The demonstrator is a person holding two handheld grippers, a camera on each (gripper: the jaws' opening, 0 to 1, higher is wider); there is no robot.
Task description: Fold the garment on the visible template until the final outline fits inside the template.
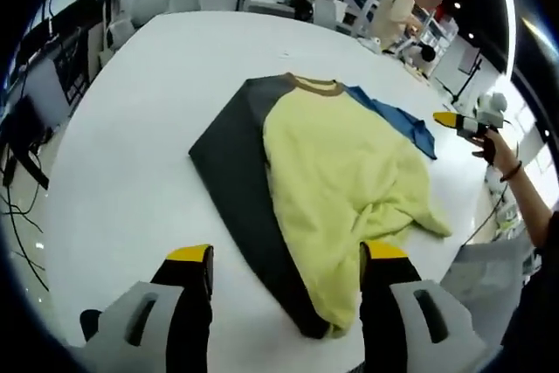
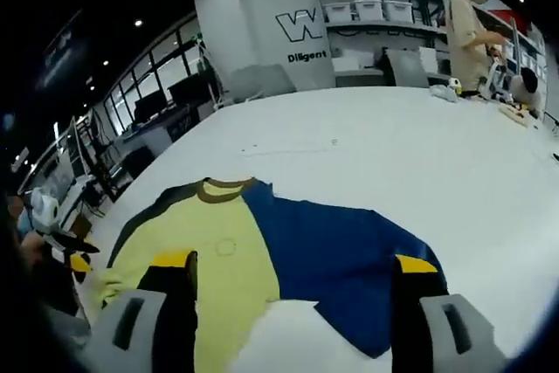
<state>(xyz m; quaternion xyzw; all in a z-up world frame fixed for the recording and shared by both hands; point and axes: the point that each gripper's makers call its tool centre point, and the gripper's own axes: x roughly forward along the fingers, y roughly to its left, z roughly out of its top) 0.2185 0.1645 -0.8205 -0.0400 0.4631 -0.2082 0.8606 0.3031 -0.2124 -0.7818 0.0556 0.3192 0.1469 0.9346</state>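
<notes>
Your left tongs (image 1: 286, 261) stand apart and empty above the white counter (image 1: 122, 172), just short of the near hem of the yellow sweatshirt (image 1: 336, 172). The sweatshirt lies flat on the counter, its brown collar (image 1: 316, 86) at the far end, with a dark grey sleeve panel (image 1: 231, 159) along one side and a blue panel (image 1: 397, 120) along the other. Your right tongs (image 2: 295, 270) also stand apart, holding nothing, over the yellow body and the blue panel (image 2: 341, 259). In the left gripper view, your right tongs (image 1: 456, 120) appear beyond the blue panel.
</notes>
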